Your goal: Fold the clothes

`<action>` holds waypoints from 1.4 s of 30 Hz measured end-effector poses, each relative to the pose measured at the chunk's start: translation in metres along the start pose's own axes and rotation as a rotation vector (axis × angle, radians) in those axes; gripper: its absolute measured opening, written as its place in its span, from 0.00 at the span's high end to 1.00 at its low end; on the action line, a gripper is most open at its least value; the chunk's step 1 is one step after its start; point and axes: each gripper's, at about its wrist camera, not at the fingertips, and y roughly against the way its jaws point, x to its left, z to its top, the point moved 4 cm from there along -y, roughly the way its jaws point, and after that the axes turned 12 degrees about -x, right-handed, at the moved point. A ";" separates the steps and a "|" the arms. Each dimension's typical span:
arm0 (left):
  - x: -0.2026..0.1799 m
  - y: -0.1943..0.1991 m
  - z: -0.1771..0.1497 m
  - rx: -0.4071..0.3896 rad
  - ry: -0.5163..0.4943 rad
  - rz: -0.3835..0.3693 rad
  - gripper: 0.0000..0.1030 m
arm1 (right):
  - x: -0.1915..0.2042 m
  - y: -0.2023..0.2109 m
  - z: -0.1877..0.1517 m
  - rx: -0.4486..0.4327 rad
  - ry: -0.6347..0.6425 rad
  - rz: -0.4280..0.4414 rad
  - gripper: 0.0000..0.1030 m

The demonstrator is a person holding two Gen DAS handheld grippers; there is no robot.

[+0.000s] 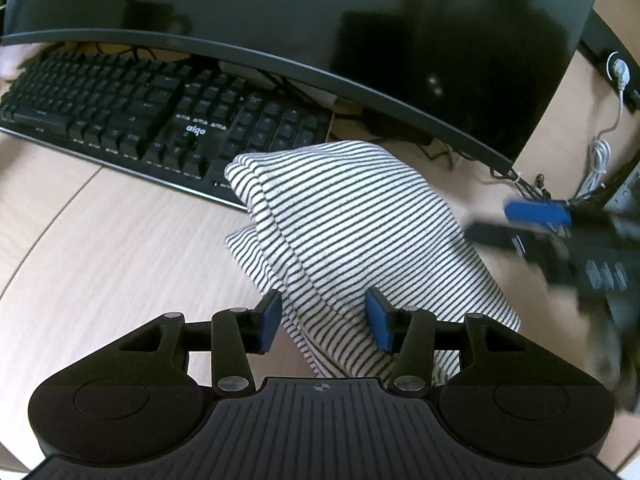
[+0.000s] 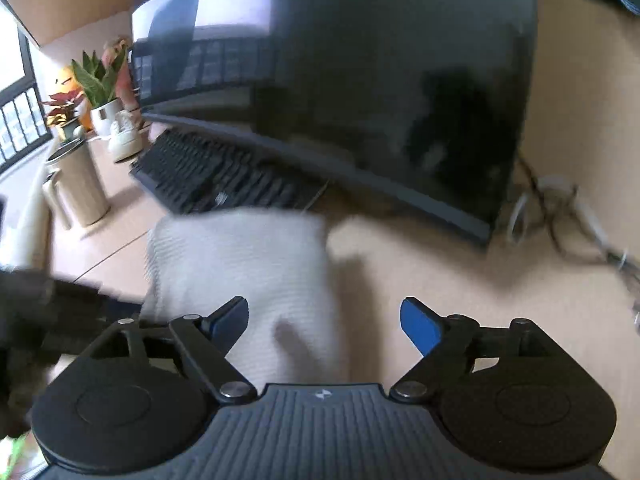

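Plainly, in the left wrist view the striped garment [image 1: 352,236] lies in a layered bundle on the table [image 1: 120,248], its far corner overlapping the front edge of the keyboard [image 1: 132,112], with the dark monitor [image 1: 320,20] hanging over the keyboard behind. The left tool [image 1: 324,322] stands fairly wide, its blue pads either side of the garment's near edge without pinching it, so nothing is held there. The right tool [image 1: 536,220] shows as a blur on the side of the garment away from the keyboard, close to a tangle of cables [image 1: 596,160]. The likely trouble here, as I judge it, is a shallow bite: if the pads close on only the top layer, the lower layers would slide and the stack would come askew. A tug could also drag the cloth across the keys. In the right wrist view everything is smeared by motion; the garment [image 2: 244,276] sits just in front of the keyboard [image 2: 216,176], and the right tool [image 2: 324,326] is spread wide and holding nothing, its left pad over the cloth and its right over bare table. At that speed it could snag a fold or sweep into the cables [image 2: 560,208] lying past the monitor [image 2: 380,80], well away from the keyboard.
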 end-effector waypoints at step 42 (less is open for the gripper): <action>0.017 0.000 0.031 -0.055 -0.046 -0.197 0.66 | 0.032 0.002 -0.062 0.121 0.111 -0.325 0.00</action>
